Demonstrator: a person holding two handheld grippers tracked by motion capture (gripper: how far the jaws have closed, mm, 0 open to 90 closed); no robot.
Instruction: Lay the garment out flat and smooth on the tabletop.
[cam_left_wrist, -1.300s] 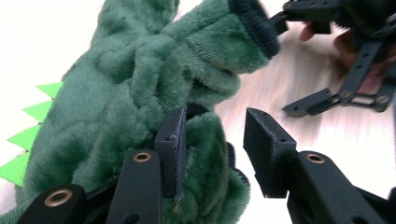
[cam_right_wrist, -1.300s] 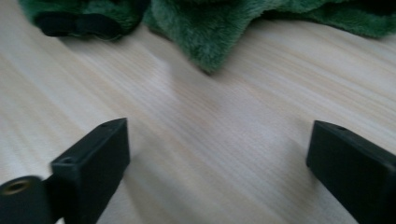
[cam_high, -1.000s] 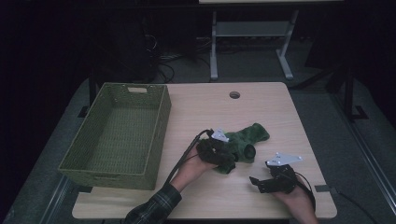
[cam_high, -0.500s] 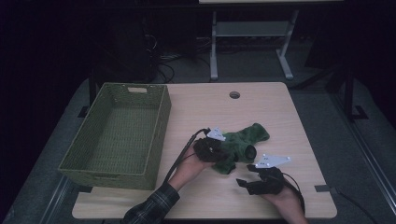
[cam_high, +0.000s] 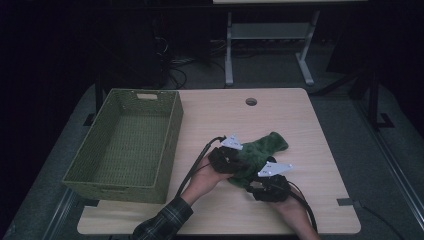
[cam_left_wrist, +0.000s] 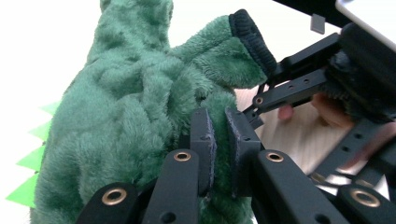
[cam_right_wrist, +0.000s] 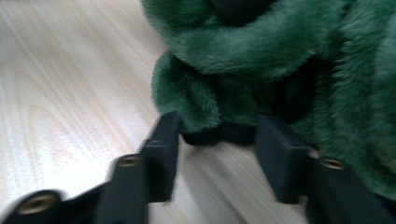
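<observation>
Dim high view; overexposed, slightly blurred gripper views.

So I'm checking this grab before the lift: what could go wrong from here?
1. The left gripper pinches only a thin fold of the green plush, so it might slip free.
2. The right gripper has just been closing with a cuff edge between its jaws, not yet pressed; it could miss.
</observation>
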